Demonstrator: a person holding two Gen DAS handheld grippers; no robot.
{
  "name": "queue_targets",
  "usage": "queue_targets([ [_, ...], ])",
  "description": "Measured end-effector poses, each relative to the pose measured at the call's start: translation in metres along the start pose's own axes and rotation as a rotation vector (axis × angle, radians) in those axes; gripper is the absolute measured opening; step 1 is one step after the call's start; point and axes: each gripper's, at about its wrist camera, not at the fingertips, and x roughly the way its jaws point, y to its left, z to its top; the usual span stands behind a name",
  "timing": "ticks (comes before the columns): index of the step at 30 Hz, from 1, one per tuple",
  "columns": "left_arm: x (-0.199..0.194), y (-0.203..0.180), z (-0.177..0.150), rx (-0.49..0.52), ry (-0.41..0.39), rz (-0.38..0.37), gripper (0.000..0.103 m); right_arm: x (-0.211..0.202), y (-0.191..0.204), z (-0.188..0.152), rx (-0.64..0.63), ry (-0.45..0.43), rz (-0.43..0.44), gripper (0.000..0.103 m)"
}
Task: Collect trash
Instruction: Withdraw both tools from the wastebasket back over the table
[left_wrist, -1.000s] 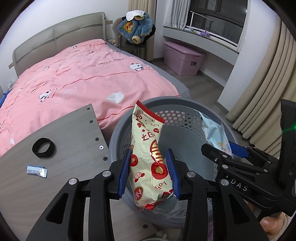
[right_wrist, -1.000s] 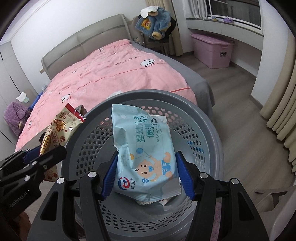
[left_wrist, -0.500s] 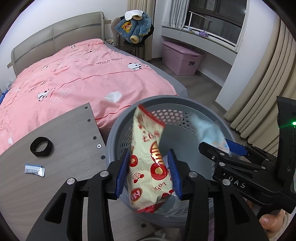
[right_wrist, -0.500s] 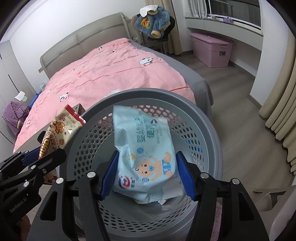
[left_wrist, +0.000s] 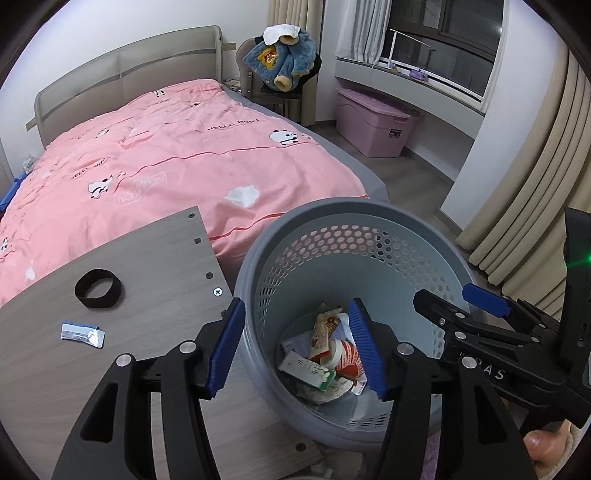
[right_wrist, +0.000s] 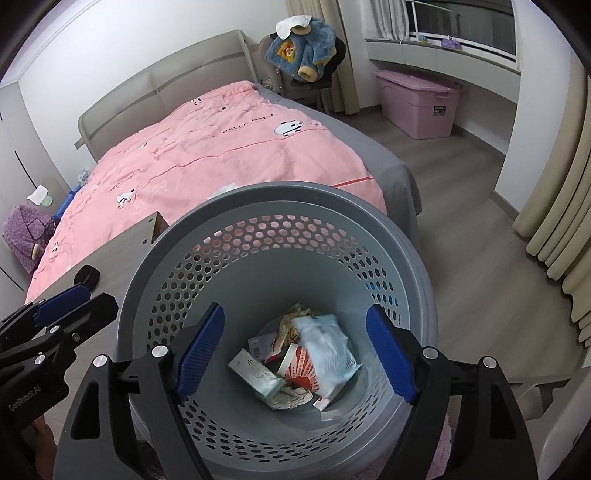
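Observation:
A grey perforated basket (left_wrist: 369, 214) (right_wrist: 280, 192) stands beside the bed. At its bottom lie the red and cream snack bag (left_wrist: 325, 332) (right_wrist: 301, 367), the pale blue wipes pack (right_wrist: 328, 347) and other wrappers. My left gripper (left_wrist: 297, 349) is open and empty above the basket's left rim. My right gripper (right_wrist: 295, 352) is open and empty over the basket's mouth. A small silver and blue wrapper (left_wrist: 83, 334) lies on the grey wooden table (left_wrist: 110, 369).
A black band (left_wrist: 98, 288) lies on the table. The pink bed (left_wrist: 166, 155) is behind table and basket. A pink storage box (left_wrist: 373, 122), a chair with a blue jacket (left_wrist: 284, 66) and beige curtains (left_wrist: 535, 184) stand beyond on the wooden floor.
Both grippers have opened. The snack bag and the wipes pack have dropped from them to the bottom of the basket.

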Motion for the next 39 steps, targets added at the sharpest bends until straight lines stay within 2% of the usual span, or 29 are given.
queue_targets([
  [19, -0.017, 0.01, 0.0, -0.029, -0.034, 0.028, 0.061, -0.008, 0.01, -0.003, -0.019, -0.013, -0.003, 0.08],
  [32, -0.031, 0.032, -0.011, -0.078, -0.051, 0.05, 0.064, -0.016, 0.03, -0.006, -0.055, -0.02, 0.021, 0.082],
  [39, -0.038, 0.058, -0.017, -0.135, -0.058, 0.088, 0.064, -0.015, 0.052, -0.008, -0.085, -0.016, 0.053, 0.084],
])
